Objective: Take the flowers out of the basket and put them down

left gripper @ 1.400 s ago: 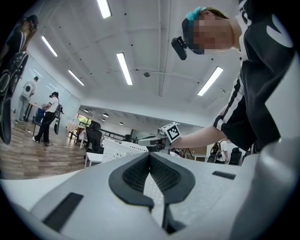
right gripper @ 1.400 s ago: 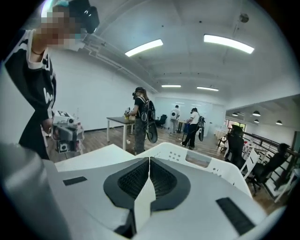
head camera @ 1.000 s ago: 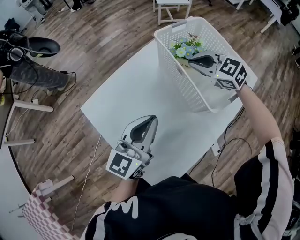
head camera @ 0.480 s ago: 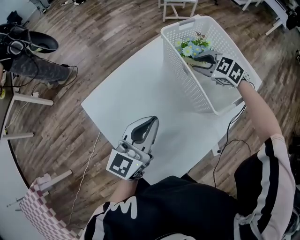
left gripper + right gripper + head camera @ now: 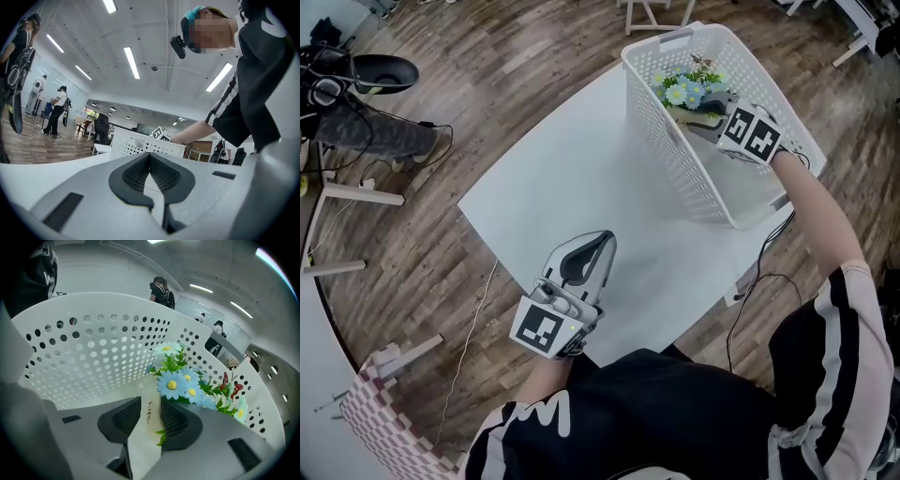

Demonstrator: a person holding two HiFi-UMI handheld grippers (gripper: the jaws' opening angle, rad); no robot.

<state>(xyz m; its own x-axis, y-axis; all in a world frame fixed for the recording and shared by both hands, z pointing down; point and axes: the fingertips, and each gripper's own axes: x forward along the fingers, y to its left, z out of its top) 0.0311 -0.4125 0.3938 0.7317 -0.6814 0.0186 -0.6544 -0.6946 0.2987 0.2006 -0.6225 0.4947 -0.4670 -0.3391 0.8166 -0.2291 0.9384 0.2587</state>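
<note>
The bouquet [image 5: 689,89] of blue and white daisies lies at the far end of the white perforated basket [image 5: 675,164] on the white table [image 5: 572,178]. Inside the basket, my right gripper [image 5: 709,117] reaches up to the flowers. In the right gripper view its jaws [image 5: 150,414] are opening, and the bouquet's [image 5: 180,383] pale paper wrap stands between the pads without being squeezed. My left gripper [image 5: 602,240] hovers over the table's near side, away from the basket. In the left gripper view this gripper [image 5: 150,158] has its pads together and nothing in them.
A white stool [image 5: 652,11] stands on the wood floor beyond the basket. Black gear and cables [image 5: 356,89] lie on the floor at left, a checkered cloth [image 5: 380,417] at bottom left. A cable [image 5: 755,291] hangs off the table's right edge.
The right gripper has pushed deeper into the basket toward the flowers and its jaws have spread around the wrap. The left gripper has stayed put.
</note>
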